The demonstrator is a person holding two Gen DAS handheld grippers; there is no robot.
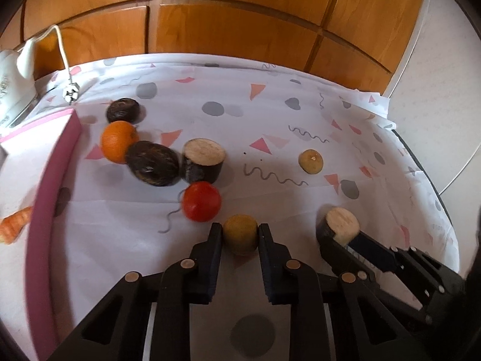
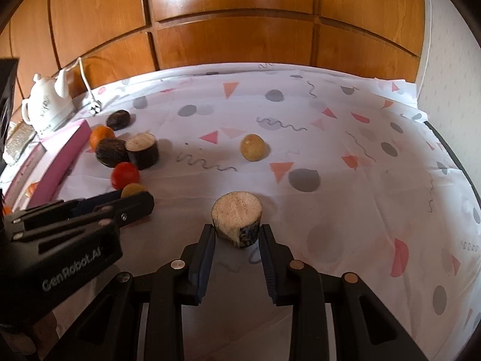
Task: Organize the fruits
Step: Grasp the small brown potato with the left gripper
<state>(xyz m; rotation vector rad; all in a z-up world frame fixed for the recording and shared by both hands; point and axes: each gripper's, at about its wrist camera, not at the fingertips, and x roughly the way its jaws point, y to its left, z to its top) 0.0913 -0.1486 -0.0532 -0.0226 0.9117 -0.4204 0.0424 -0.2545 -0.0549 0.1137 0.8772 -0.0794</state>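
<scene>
My left gripper [image 1: 240, 233] is shut on a yellow-green round fruit [image 1: 240, 234], low over the patterned cloth. My right gripper [image 2: 237, 234] is shut on a cut dark-skinned fruit piece with a pale flat top [image 2: 236, 218]; both also show in the left wrist view [image 1: 341, 224]. A red tomato [image 1: 201, 201], a cut dark piece [image 1: 203, 160], a dark oval fruit [image 1: 151, 163], an orange [image 1: 118, 141] and another dark fruit [image 1: 123, 109] cluster at the left. A second yellow fruit [image 1: 310, 161] lies alone further right.
A pink-rimmed tray [image 1: 45, 192] stands at the left with a carrot piece [image 1: 13, 225] inside. A white kettle [image 2: 45, 105] with a cord sits at the back left. Wooden cabinet doors [image 1: 234, 24] stand behind the table. The cloth's right edge [image 1: 427, 174] drops off.
</scene>
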